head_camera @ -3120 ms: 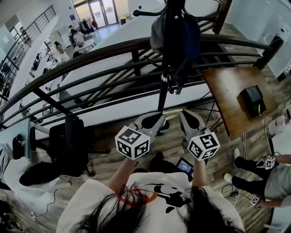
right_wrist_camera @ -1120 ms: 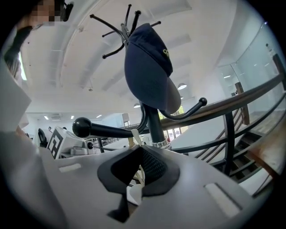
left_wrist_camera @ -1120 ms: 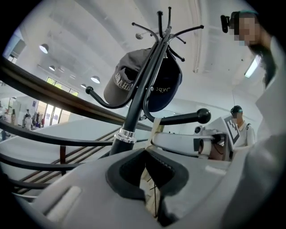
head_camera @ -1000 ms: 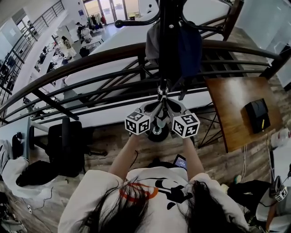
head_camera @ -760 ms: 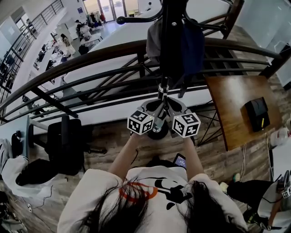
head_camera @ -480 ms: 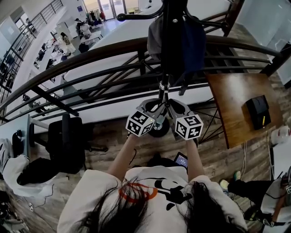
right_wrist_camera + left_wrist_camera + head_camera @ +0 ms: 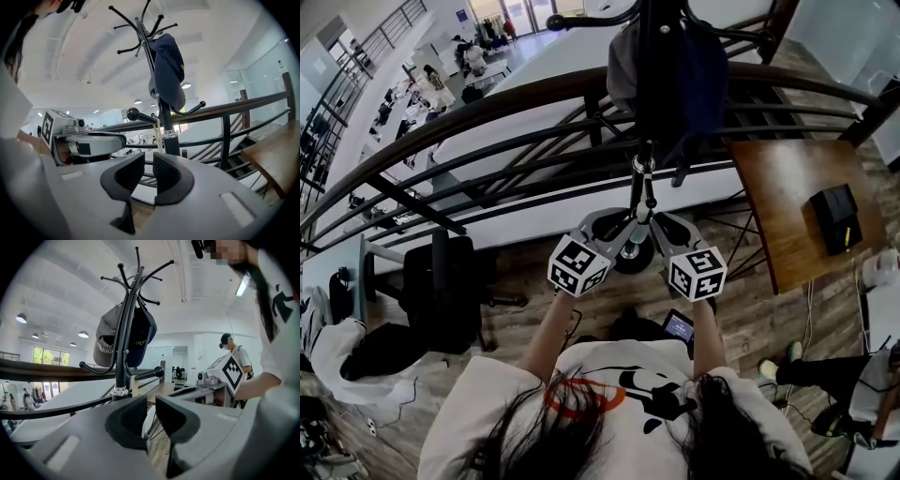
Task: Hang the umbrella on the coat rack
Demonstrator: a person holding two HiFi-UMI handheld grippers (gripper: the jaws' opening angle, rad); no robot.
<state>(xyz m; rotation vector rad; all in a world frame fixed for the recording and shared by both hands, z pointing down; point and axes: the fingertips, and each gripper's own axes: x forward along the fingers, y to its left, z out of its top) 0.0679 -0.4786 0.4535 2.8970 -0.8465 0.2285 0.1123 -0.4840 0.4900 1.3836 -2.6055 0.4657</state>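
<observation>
Rack [image 7: 123, 348] was black, caps [image 7: 168, 61] on it, just beyond left gripper [image 7: 149, 416] and right gripper [image 7: 149, 176]; jaws slightly apart, empty.

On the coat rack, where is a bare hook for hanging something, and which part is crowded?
Free: the thin top hooks above the navy cap, and the knobbed lower peg left of the pole. Crowded: mid-pole, where the navy cap and grey cap hang.

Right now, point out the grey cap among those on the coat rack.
The grey cap hangs left of the pole in the left gripper view; the navy cap beside it is far darker.
</observation>
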